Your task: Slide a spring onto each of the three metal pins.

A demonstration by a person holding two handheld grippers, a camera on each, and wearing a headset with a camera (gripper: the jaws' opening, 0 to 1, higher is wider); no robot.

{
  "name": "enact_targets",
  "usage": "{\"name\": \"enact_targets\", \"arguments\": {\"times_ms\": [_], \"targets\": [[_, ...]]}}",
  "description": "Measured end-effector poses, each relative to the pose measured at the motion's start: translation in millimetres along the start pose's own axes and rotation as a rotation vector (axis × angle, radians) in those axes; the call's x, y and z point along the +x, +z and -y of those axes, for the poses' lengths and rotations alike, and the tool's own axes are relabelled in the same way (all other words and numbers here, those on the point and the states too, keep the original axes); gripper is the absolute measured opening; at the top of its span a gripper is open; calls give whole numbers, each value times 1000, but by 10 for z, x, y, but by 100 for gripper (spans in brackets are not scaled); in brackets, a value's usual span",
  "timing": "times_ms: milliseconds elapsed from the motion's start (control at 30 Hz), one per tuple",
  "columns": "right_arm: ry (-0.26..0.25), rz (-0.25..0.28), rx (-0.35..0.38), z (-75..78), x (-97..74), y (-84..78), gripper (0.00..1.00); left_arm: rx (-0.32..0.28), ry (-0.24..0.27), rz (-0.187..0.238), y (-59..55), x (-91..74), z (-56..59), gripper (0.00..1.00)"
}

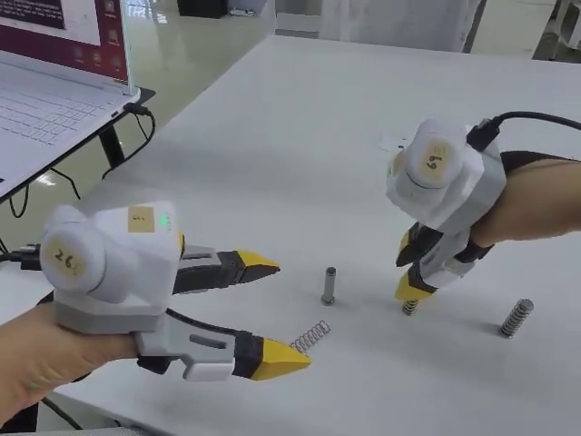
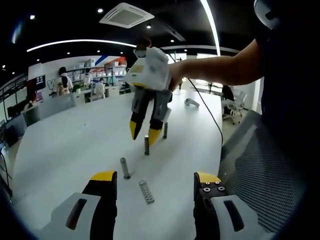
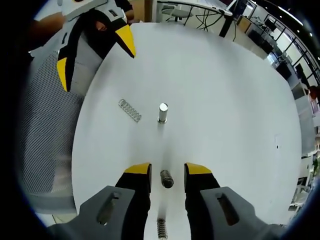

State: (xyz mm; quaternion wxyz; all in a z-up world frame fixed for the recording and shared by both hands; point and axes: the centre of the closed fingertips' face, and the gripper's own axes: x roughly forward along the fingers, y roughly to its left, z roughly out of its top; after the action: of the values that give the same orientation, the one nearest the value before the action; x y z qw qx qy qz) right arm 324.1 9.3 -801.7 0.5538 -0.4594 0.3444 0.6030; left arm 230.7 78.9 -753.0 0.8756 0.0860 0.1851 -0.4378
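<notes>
A loose spring (image 1: 310,336) lies on the white table (image 1: 300,136) just ahead of my left gripper (image 1: 272,312), which is open and holds nothing. A bare metal pin (image 1: 329,285) stands upright beyond it. My right gripper (image 1: 416,271) points straight down, open, its jaws either side of a pin wearing a spring (image 1: 410,307); gaps show on both sides (image 3: 166,178). Another spring-covered pin (image 1: 516,318) stands further right. The left gripper view has the loose spring (image 2: 146,191), bare pin (image 2: 124,168) and right gripper (image 2: 145,132). The right gripper view has the bare pin (image 3: 162,112) and loose spring (image 3: 129,109).
An open laptop (image 1: 54,82) sits on a side stand at the far left, cables hanging below it. The table's near edge runs close under my left gripper. People and desks fill the far room (image 2: 75,85) in the left gripper view.
</notes>
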Motion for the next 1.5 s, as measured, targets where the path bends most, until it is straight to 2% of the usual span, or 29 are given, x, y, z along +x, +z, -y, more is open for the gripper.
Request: {"name": "enact_targets", "arguments": {"times_ms": [167,500,600,867,1033,1367,1500], "targets": [[11,27,-8,-65,-60,108,24,-3,0,-1,-3,-3,4,57],[73,54,-56,-311,-91,268,24,-7,5,-3,-23,-15,4,57],[99,52,-100,-406,-45,316,23,-5,6,-6,-26,-18,4,57],[157,42,-158,-600,104,418,23,-4,11,-9,-41,-52,-18,57],[163,27,-202,-639,228,477,22,-5,12,-13,-64,-55,-21,57],[198,51,-228,-697,411,658,20,-12,12,-26,-99,-47,-5,57],[202,40,-241,-708,506,669,19,-12,10,-31,-126,-44,-13,57]]}}
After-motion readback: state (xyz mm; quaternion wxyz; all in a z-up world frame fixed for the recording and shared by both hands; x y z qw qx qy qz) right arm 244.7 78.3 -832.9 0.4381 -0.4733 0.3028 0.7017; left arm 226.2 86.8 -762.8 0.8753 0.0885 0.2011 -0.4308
